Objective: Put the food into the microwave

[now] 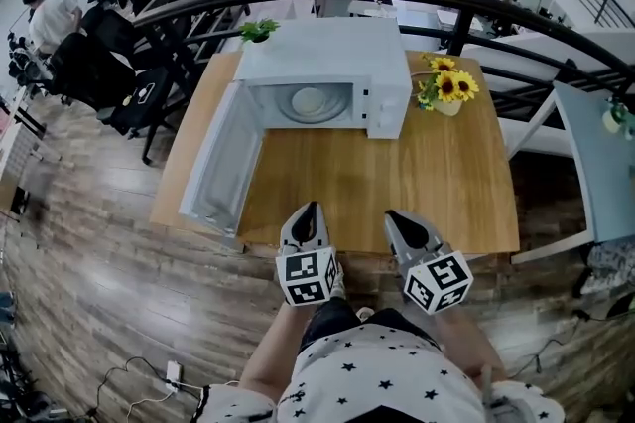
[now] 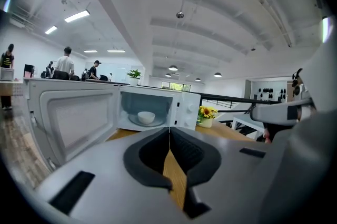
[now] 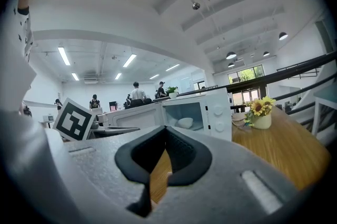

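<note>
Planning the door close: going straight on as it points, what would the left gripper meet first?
Likely the front of the open microwave, near its cavity's right edge; only table lies between. Depth is unclear.

Bare worktop in front of the microwave: clear straight way into the open cavity. Door swung wide on the left, walling off that side. White bowl fills the cavity's middle. Vase of sunflowers crowds the right flank.

- Microwave: no legible brand, numbers or labels.
- Two marker cubes before the microwave: black-and-white square patterns, no readable characters.
</note>
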A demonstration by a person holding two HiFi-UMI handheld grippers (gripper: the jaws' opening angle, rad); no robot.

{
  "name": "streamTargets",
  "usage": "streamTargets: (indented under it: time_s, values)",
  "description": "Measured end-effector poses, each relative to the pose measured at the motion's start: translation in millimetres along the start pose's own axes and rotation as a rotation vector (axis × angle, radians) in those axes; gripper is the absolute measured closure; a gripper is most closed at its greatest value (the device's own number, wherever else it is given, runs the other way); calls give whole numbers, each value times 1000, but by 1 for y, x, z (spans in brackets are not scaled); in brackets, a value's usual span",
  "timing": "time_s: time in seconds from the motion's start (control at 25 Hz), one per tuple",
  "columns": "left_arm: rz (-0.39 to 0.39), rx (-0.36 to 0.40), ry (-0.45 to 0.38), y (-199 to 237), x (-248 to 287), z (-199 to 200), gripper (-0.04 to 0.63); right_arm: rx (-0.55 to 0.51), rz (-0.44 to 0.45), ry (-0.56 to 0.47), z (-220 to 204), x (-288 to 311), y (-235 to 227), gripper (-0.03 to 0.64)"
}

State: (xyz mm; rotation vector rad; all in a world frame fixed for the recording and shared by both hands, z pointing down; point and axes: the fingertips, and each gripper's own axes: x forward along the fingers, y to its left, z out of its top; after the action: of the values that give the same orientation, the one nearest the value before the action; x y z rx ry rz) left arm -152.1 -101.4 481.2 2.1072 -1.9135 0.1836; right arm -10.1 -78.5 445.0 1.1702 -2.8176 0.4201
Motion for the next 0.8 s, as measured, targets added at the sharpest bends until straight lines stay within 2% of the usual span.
streamTargets:
  time_s: [0.44,0.8]
  values:
    - [-24,-4,-13,-28,-62,-10,592,-18,-7,-17,-14,-49,22,612]
    - [-56,-6,-20,-44,-92,-14,592,-21,-15,-20,-23,-74,30,612]
